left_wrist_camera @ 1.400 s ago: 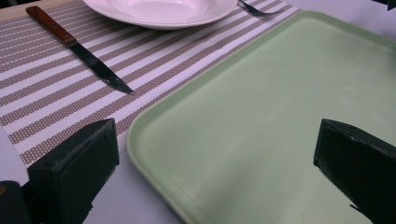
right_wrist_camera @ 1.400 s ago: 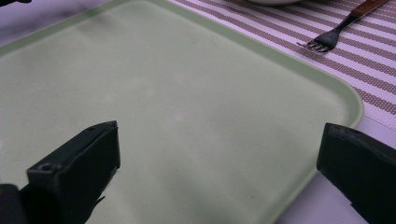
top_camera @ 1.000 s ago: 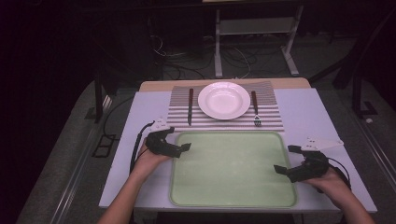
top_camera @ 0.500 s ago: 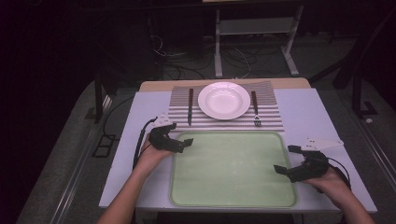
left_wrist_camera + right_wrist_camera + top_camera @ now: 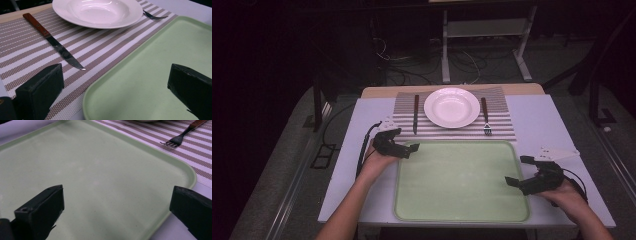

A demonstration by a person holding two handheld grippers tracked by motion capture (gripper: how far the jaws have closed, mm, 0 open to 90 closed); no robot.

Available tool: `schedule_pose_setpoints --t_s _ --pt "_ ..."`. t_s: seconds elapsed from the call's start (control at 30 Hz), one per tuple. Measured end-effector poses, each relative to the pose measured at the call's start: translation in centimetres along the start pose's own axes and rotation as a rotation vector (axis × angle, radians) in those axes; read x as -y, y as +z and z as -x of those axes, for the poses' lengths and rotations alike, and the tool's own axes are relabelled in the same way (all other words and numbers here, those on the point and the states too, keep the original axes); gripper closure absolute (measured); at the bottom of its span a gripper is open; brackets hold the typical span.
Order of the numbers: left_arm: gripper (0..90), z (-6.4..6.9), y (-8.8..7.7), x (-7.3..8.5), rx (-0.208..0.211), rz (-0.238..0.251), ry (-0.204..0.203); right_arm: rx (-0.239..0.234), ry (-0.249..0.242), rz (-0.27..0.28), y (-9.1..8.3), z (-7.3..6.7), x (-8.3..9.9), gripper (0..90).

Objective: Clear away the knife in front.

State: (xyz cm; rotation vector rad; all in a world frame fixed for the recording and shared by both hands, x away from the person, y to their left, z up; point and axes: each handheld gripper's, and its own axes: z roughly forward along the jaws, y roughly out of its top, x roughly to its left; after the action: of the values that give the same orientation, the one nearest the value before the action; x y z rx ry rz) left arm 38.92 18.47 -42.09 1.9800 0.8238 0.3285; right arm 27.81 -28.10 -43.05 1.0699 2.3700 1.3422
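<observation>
High view looks down; both gripper views sit low, sharing the tray (image 5: pixel 462 185).

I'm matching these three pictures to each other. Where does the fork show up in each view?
High view: the fork lies on the striped mat, right of the plate, tines toward the tray.
Left gripper view: top, right of middle, its tines poke out from behind the plate.
Right gripper view: top right, on the mat beyond the tray's corner.
Shared landmark: the green tray.
</observation>
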Motion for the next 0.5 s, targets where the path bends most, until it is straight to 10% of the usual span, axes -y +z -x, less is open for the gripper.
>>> schedule_pose_setpoints --t_s 0.5 --pt "0.0 -0.9 1.3 -0.7 -0.012 -0.014 -0.001 0.003 0.003 0.0 0.0 0.1 0.0 0.0"
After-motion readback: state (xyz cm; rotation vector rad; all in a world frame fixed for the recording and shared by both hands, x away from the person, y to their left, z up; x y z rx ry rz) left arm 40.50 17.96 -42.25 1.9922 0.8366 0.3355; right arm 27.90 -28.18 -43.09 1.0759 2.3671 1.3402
